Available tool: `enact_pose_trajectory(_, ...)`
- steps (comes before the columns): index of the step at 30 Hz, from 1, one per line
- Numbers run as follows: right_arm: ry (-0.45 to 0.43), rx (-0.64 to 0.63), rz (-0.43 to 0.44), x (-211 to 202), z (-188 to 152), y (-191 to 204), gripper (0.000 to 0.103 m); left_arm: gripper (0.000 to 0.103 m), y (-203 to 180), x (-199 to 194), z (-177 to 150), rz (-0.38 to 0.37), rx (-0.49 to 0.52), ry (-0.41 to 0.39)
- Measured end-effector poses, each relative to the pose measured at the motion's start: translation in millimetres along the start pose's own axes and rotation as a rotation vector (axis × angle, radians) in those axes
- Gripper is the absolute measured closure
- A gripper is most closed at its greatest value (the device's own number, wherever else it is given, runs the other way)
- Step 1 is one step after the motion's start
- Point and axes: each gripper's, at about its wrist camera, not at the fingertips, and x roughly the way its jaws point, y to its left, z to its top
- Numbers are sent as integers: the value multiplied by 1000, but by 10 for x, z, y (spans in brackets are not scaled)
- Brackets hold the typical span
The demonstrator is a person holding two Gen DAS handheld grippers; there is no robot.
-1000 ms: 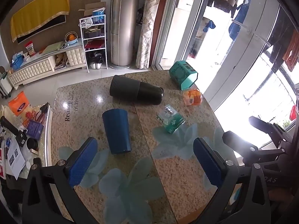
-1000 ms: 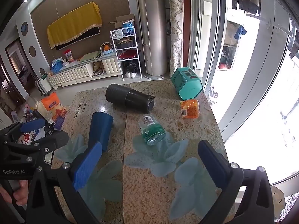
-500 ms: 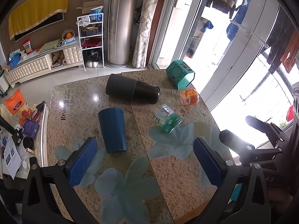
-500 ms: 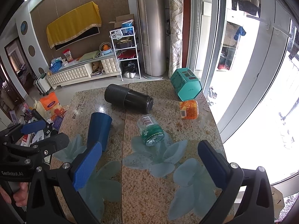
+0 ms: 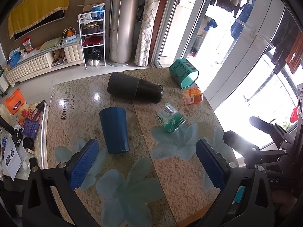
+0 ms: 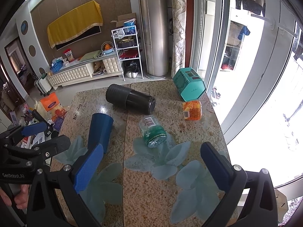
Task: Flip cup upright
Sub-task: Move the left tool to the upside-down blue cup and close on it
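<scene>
A dark blue cup (image 5: 114, 130) rests on the granite table (image 5: 181, 172); its flat closed end faces the left wrist view, so it seems to stand upside down. It also shows in the right wrist view (image 6: 100, 130). My left gripper (image 5: 145, 164) is open and empty, above the table and nearer than the cup. My right gripper (image 6: 151, 168) is open and empty, to the cup's right. The left gripper also shows at the left of the right wrist view (image 6: 45, 136).
A large black tumbler (image 5: 134, 89) lies on its side behind the cup. A green-capped bottle (image 5: 170, 119) lies to the right. A teal box (image 5: 183, 73) and an orange packet (image 5: 193, 95) sit at the far right. The table edges drop to the floor.
The view from my left gripper has shifted a little; the cup and other objects sit slightly lower-left in it. Nothing on the table has moved. Both grippers stay open.
</scene>
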Motion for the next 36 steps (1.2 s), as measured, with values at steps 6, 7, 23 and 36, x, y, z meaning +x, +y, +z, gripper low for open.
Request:
enact_pose_trajectory(6,7,0,30,29,-6,4,0,0,56,80,45,15,-13,28)
enact_pose_trajectory(7,12,0,33,43,-6,1,0,0,77,107,56,9,-23,41)
enact_pose_trajectory(23,141,-15,81,366,28,-148,0,0,455,701,243,48,-116,195)
enact_pose_trajectory(36,253,33,130,738,87,-444,0,0,806,1844,343,150,-145,470)
